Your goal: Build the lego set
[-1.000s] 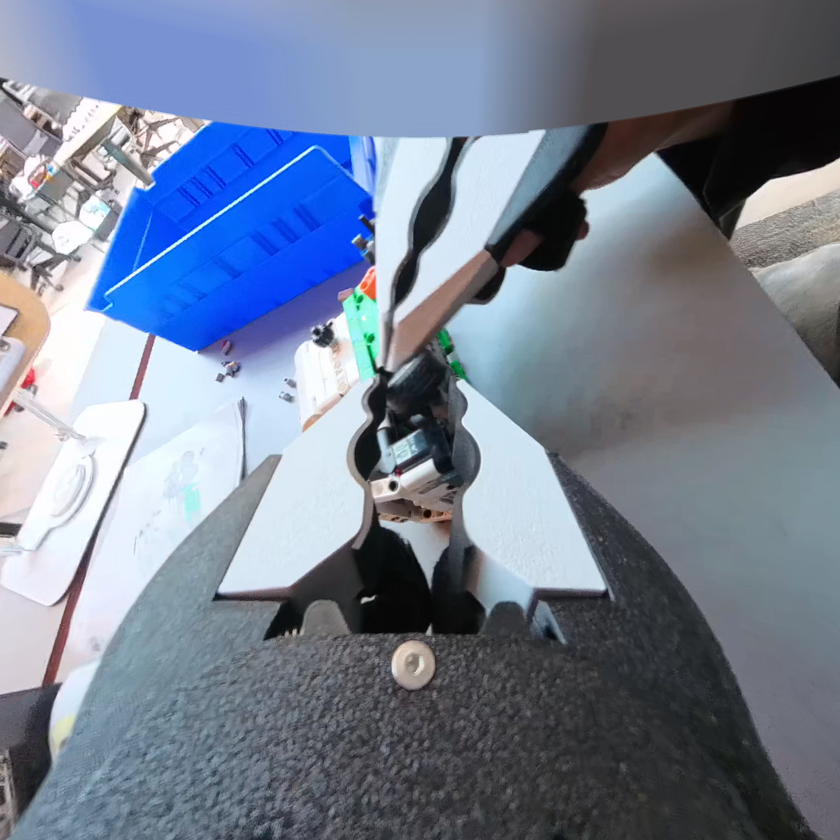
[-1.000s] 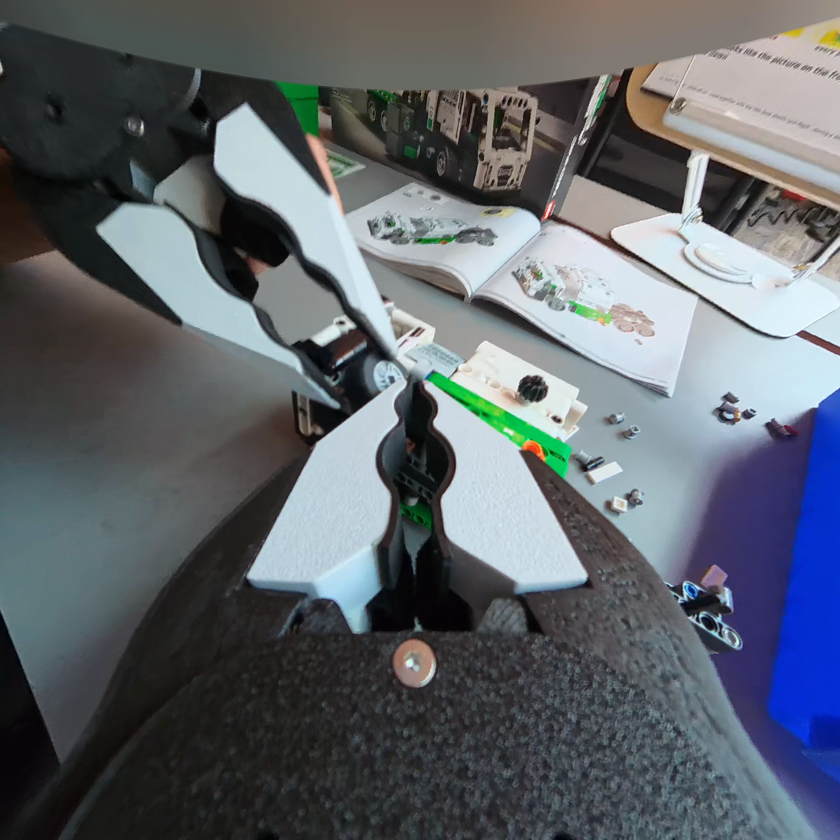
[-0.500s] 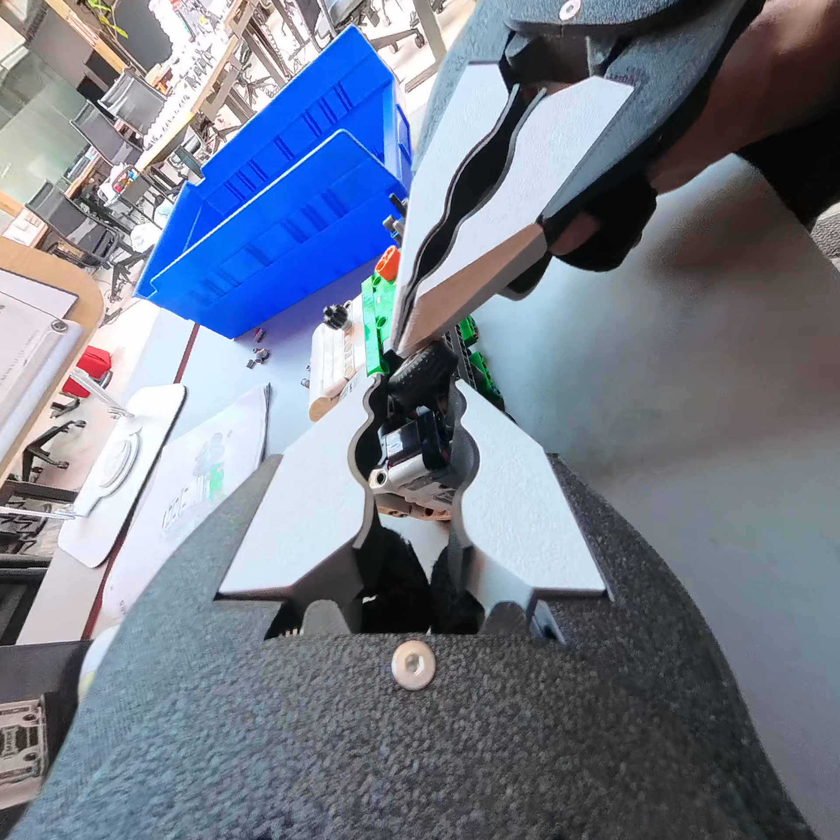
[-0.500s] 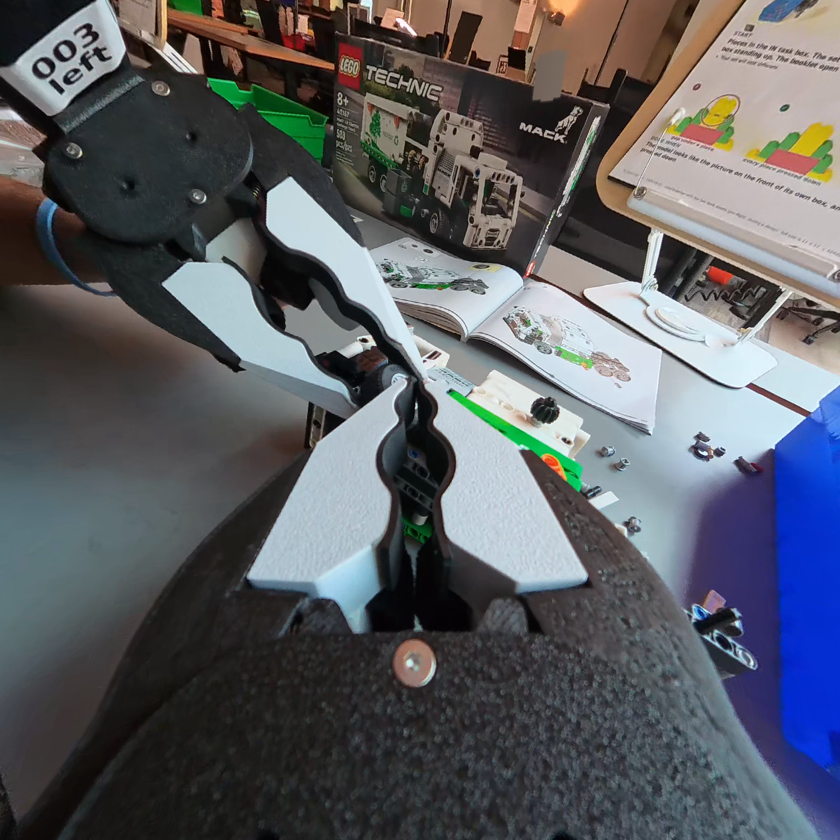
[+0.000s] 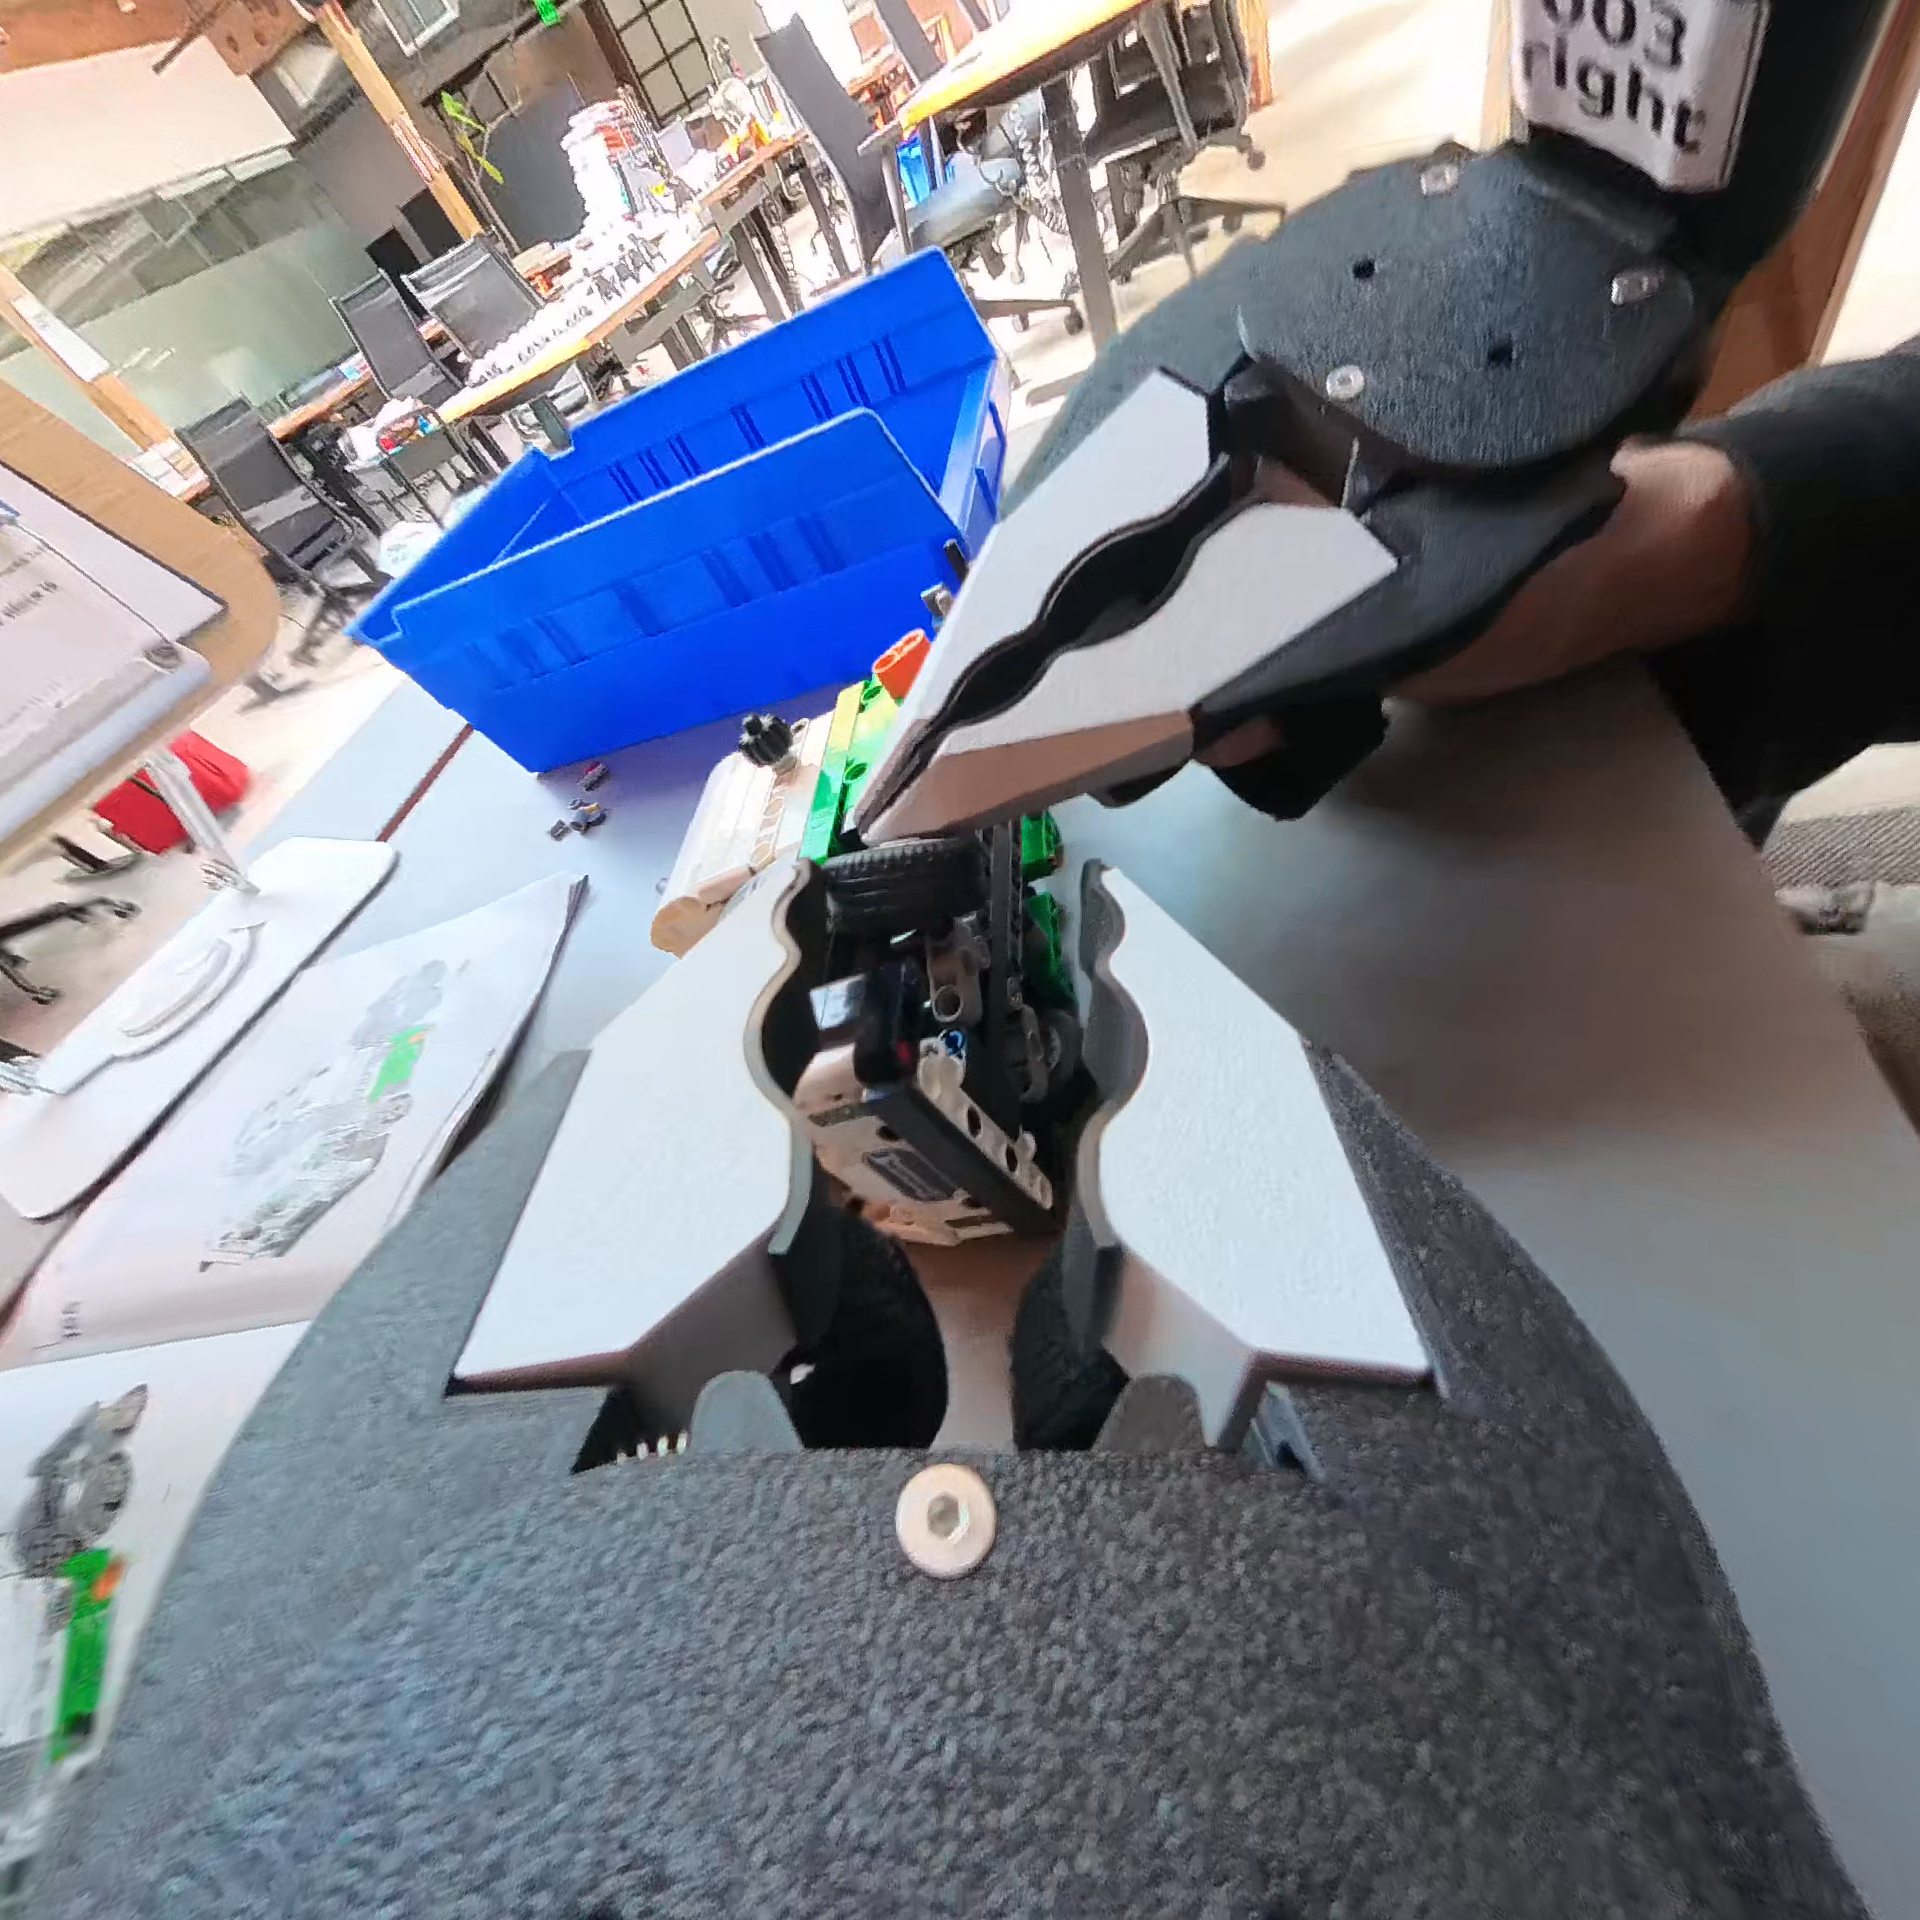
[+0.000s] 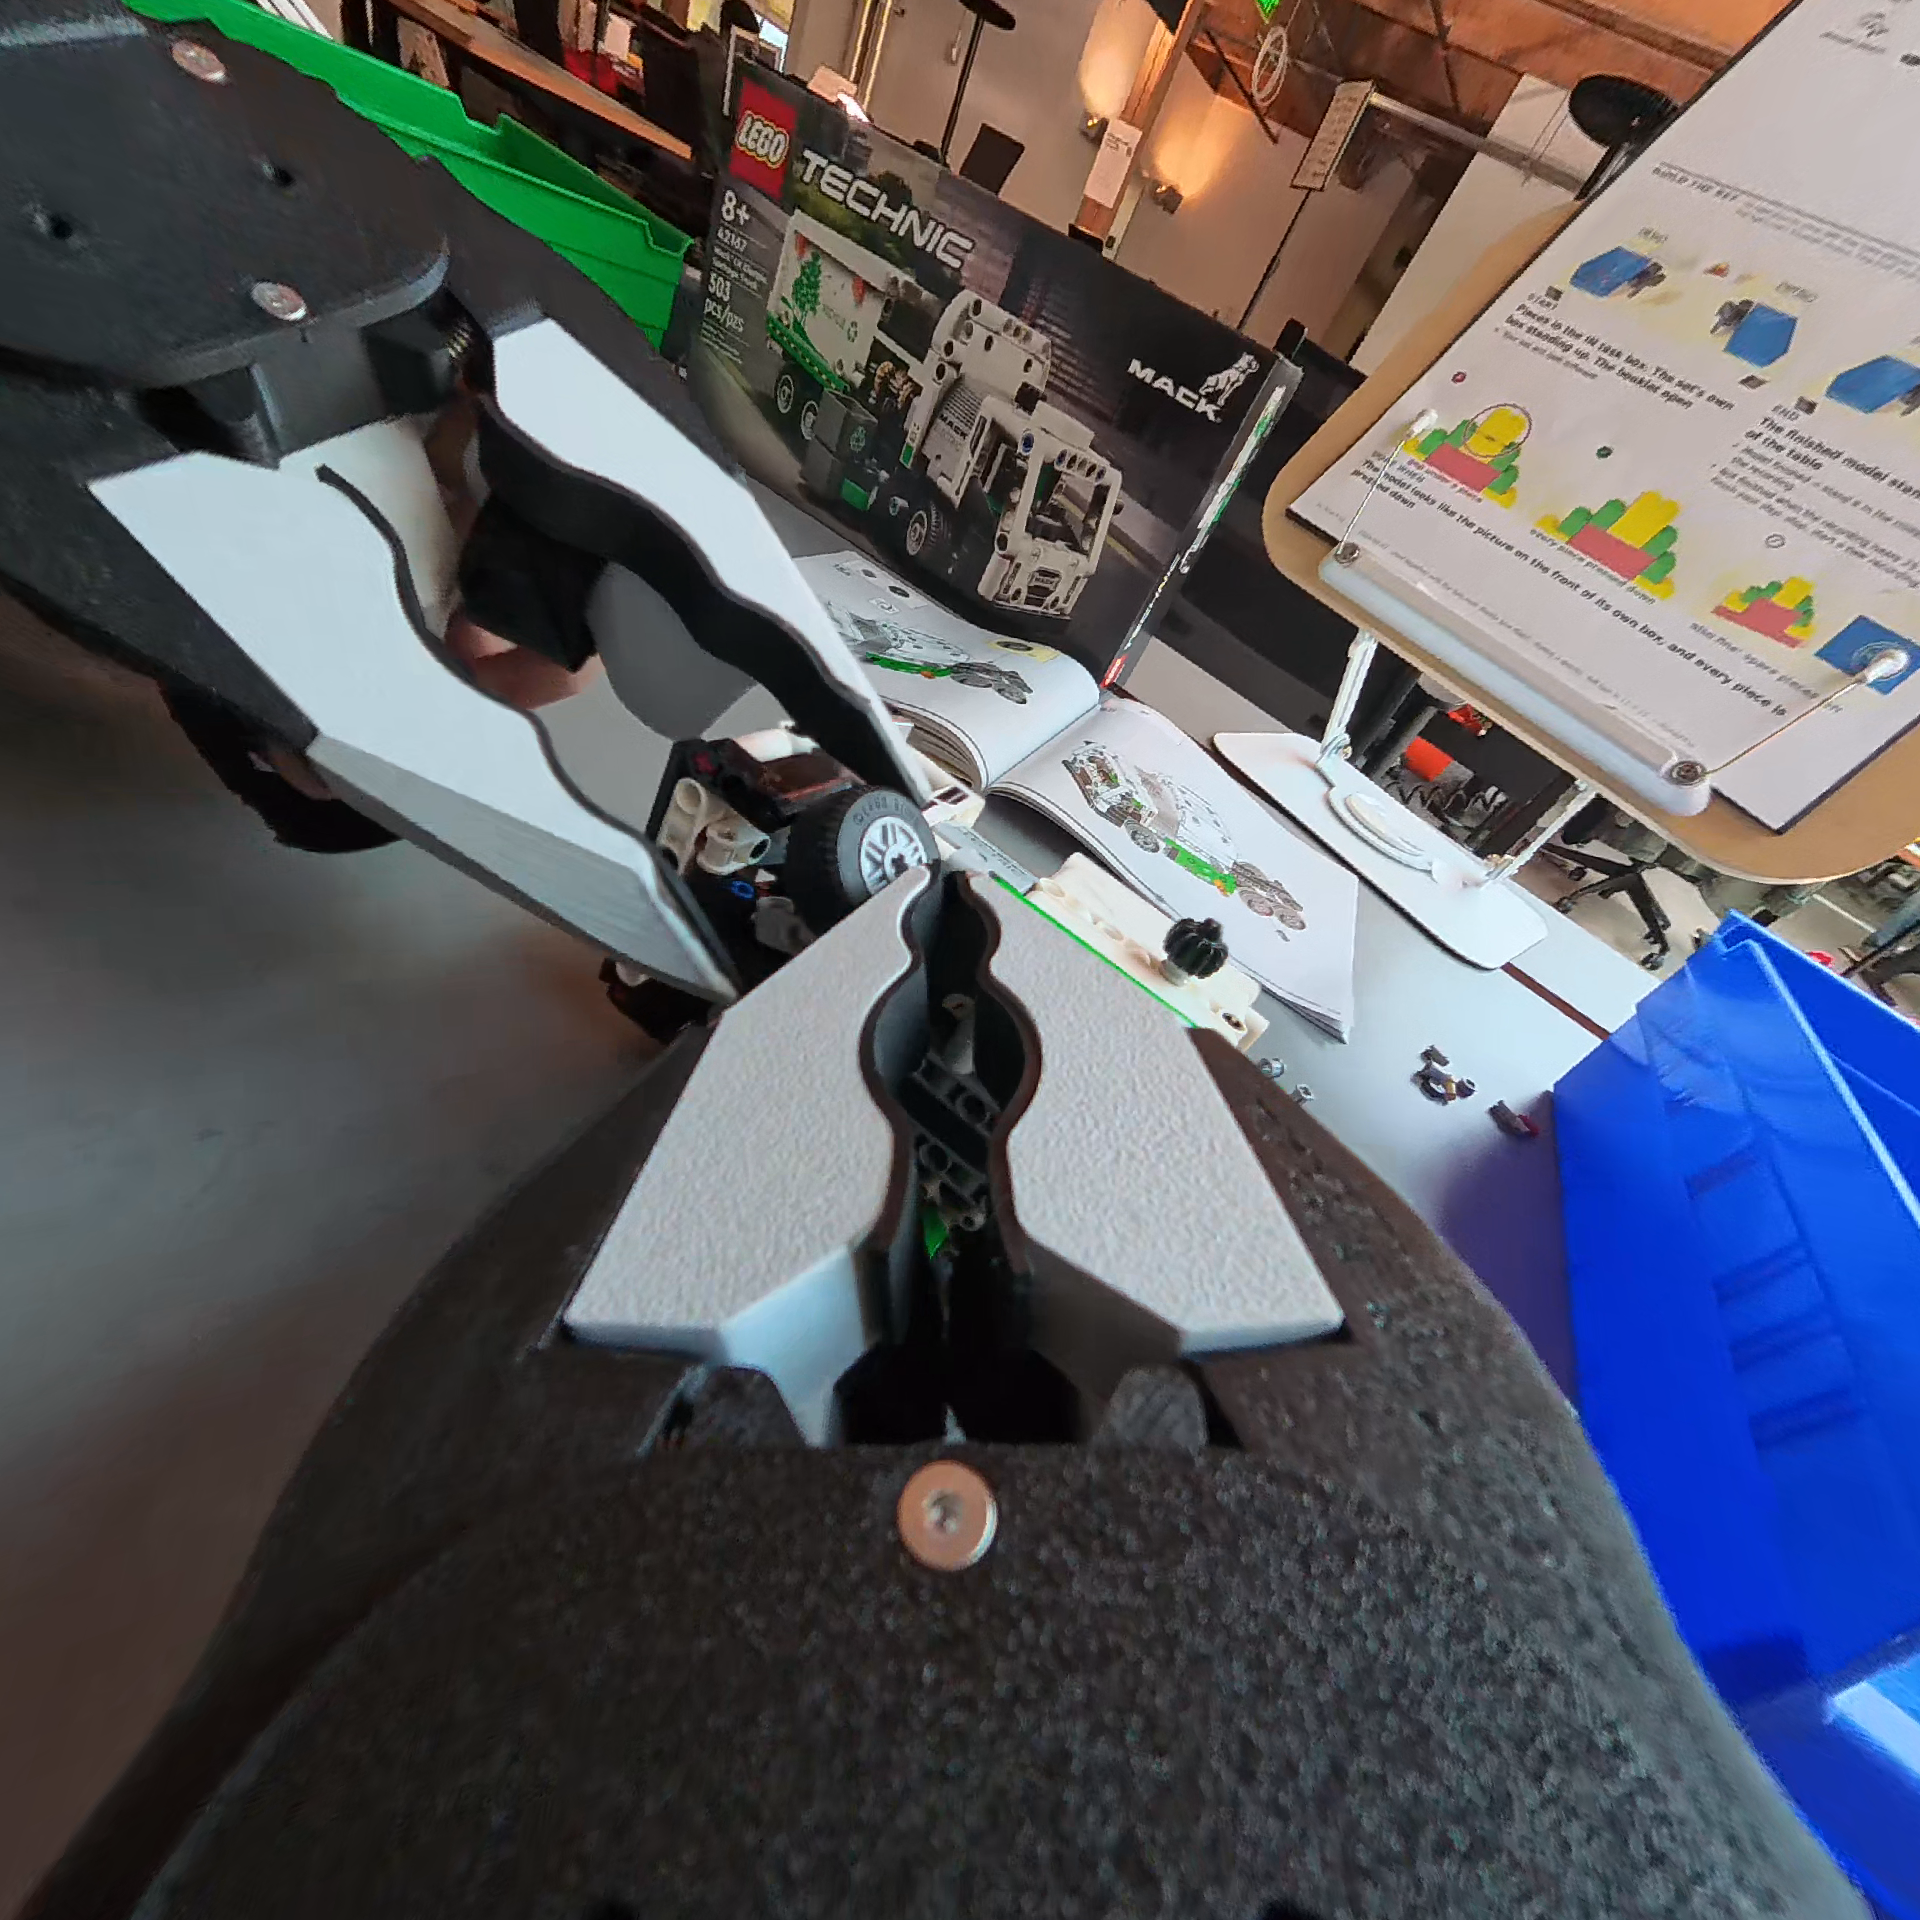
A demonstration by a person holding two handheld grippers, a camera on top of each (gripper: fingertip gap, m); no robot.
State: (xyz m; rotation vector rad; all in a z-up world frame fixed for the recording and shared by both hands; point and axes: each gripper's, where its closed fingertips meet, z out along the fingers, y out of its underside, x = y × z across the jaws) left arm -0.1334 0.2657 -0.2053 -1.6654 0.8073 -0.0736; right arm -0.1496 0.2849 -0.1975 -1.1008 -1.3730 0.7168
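Note:
The partly built Lego truck model (image 5: pixel 925 1101), black, white and green with a grey-hubbed wheel (image 6: pixel 878 847), hangs just above the grey table (image 5: pixel 1455 1039). My left gripper (image 5: pixel 940 883) is open, its jaws wide on either side of the model's cab end. It also shows in the right wrist view (image 6: pixel 795 862). My right gripper (image 6: pixel 945 883) is shut on a black beam of the model. In the left wrist view the right gripper (image 5: pixel 883 821) comes in from the upper right, tips down on the model by the wheel.
A white and green sub-assembly with a black gear (image 6: pixel 1164 987) lies just beyond the model. The open instruction booklet (image 6: pixel 1195 831), the set's box (image 6: pixel 987 416) and a card stand (image 6: pixel 1662 416) are behind. A blue bin (image 6: pixel 1714 1247) stands right, with small loose parts (image 6: pixel 1444 1086) beside it. Only a small space, under 4 cm, lies between the two pairs of fingers.
My left gripper's jaws have spread wider around the model and the cab end has tilted between them. Both grippers and the model have risen and tipped back. The right gripper stays shut.

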